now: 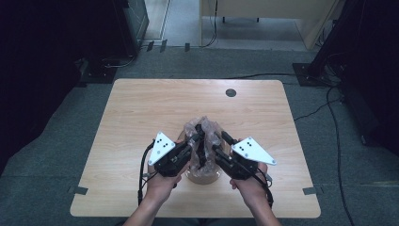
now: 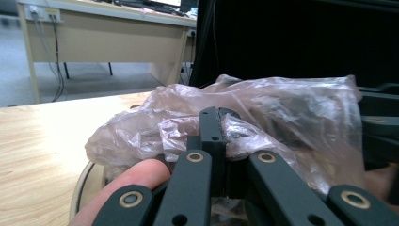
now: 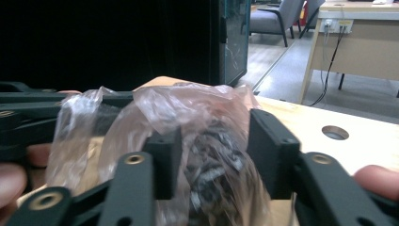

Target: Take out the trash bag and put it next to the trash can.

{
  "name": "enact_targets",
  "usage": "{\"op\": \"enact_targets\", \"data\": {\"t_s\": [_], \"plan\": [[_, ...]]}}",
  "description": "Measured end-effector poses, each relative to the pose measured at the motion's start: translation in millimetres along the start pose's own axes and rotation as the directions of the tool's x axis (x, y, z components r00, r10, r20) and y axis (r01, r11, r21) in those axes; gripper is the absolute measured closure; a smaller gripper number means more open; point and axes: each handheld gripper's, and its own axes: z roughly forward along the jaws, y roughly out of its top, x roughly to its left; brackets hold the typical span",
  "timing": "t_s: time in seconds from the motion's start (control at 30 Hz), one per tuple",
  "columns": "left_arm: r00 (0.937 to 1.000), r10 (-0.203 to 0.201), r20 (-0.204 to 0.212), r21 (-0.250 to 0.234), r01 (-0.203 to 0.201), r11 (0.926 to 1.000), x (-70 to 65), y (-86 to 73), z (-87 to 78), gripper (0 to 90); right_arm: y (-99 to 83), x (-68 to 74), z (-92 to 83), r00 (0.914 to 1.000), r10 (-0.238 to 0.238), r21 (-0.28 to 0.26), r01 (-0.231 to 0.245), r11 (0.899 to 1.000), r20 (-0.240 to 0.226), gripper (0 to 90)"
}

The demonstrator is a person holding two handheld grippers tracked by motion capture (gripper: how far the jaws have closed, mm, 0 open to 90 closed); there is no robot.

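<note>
Thin, crinkly plastic bag (image 1: 203, 129) sits in a round bowl (image 1: 203, 176) on the desk (image 1: 141, 108). Left claw (image 2: 214, 127) pinches a fold shut; right claw (image 3: 214, 150) straddles the bag, jaws apart. Light, slippery: grip bunched film.

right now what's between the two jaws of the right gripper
In the right gripper view, the crumpled plastic bag with dark pieces inside sits between the open jaws of the right gripper. The high view shows both grippers at that bag.

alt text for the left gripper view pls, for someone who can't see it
The left claw, its jaws closed together, pinches a fold of a crumpled clear plastic bag with dark contents, sitting in a round container on a light wooden table. A fingertip rests by the claw's base; a desk stands behind.
</note>
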Motion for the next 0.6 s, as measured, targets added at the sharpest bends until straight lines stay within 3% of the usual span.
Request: {"op": "enact_targets", "data": {"t_s": [0.17,0.33,0.47,0.6], "plan": [[1.0,0.0,-0.006,-0.002,0.0,1.0,1.8,0.2,-0.6,89.6,0.4,-4.4,-14.8,0.9984,0.057,-0.002,-0.057,0.998,-0.002,46.9],[1.0,0.002,-0.003,-0.007,-0.002,1.0,0.3,0.8,-2.5,89.5,0.1,-3.1,-24.2,0.9877,0.128,0.024,-0.126,0.992,-0.091,42.6],[0.9999,0.012,0.001,-0.004,-0.012,0.9999,-1.4,0.6,-3.0,89.5,-2.3,4.9,-21.6,0.9797,0.137,0.056,-0.13,0.99,-0.146,39.2],[0.9999,0.01,-0.005,-0.005,-0.01,0.9999,0.4,1.6,-4.3,89.4,-5.5,15.5,-16.3,0.9788,0.116,0.079,-0.104,0.991,-0.169,33.2]]}}
